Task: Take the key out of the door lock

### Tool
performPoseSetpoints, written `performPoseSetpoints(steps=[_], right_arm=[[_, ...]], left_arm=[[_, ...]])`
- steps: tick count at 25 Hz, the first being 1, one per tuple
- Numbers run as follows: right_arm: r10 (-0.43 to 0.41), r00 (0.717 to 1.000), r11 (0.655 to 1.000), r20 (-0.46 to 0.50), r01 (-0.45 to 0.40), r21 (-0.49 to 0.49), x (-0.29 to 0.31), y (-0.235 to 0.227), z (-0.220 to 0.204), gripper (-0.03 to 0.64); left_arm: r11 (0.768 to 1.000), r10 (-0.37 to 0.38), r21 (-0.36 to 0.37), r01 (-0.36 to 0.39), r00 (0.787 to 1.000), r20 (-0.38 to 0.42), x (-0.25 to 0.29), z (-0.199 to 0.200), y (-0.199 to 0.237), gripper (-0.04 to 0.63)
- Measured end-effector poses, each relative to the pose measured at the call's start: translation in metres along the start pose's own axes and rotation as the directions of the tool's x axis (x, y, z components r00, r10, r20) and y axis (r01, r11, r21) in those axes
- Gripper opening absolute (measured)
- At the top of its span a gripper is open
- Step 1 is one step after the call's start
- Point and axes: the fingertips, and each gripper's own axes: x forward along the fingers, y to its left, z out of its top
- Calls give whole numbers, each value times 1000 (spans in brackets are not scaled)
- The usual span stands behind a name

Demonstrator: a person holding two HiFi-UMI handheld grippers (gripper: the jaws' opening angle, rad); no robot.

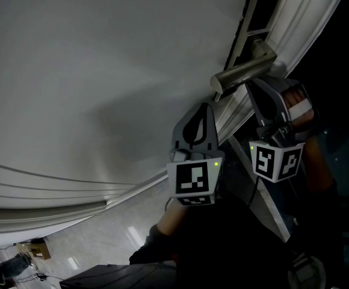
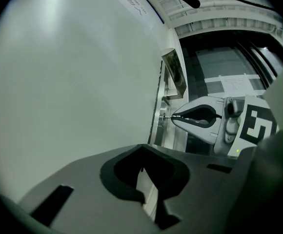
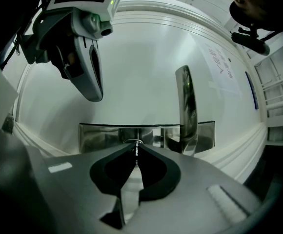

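Observation:
The key [image 3: 136, 146] is a thin metal sliver sticking out of the lock in the steel lock plate [image 3: 97, 135] on the white door [image 1: 102, 71]. My right gripper [image 3: 136, 152] is shut on it, jaw tips pinched right at the plate, just beside the lever handle [image 3: 185, 106]. From the left gripper view, the right gripper [image 2: 173, 116] touches the lock at the door's edge. In the head view the right gripper [image 1: 251, 86] reaches under the handle [image 1: 243, 71] and the key is hidden. My left gripper [image 1: 208, 106] hangs shut and empty, a little off the door.
The lever handle juts out from the door just above the right gripper. A dark doorway and the door frame [image 1: 295, 29] lie to the right. Light floor [image 1: 102, 239] shows below, with some clutter [image 1: 33, 248] at the far left.

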Motion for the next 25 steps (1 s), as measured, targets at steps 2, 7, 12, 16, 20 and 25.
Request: performPoseSetpoints(steps=[2, 7, 12, 16, 20, 25], right_arm=[[0, 1000, 1000, 0, 0, -2, 0, 0, 0, 12], [-9, 1000, 1000, 4, 9, -29, 0, 1, -1, 12], [-8, 1000, 1000, 0, 8, -10, 0, 0, -1, 12], [-6, 1000, 1000, -1, 6, 6, 0, 0, 0, 12], [-11, 1000, 1000, 2, 11, -8, 0, 0, -1, 12], [-19, 1000, 1000, 4, 19, -24, 0, 0, -1, 12]], left_arm=[[1000, -1, -1, 1, 1000, 2, 0, 1, 0, 0], [1000, -3, -10, 3, 1000, 7, 2, -1, -1, 0], [1000, 0, -5, 0, 1000, 4, 2, 0, 0, 0], [1000, 0, -7, 0, 1000, 2, 2, -1, 0, 0], [1000, 2, -5, -2, 1000, 5, 2, 0, 1, 0], [1000, 4, -6, -4, 1000, 0, 2, -1, 1, 0]])
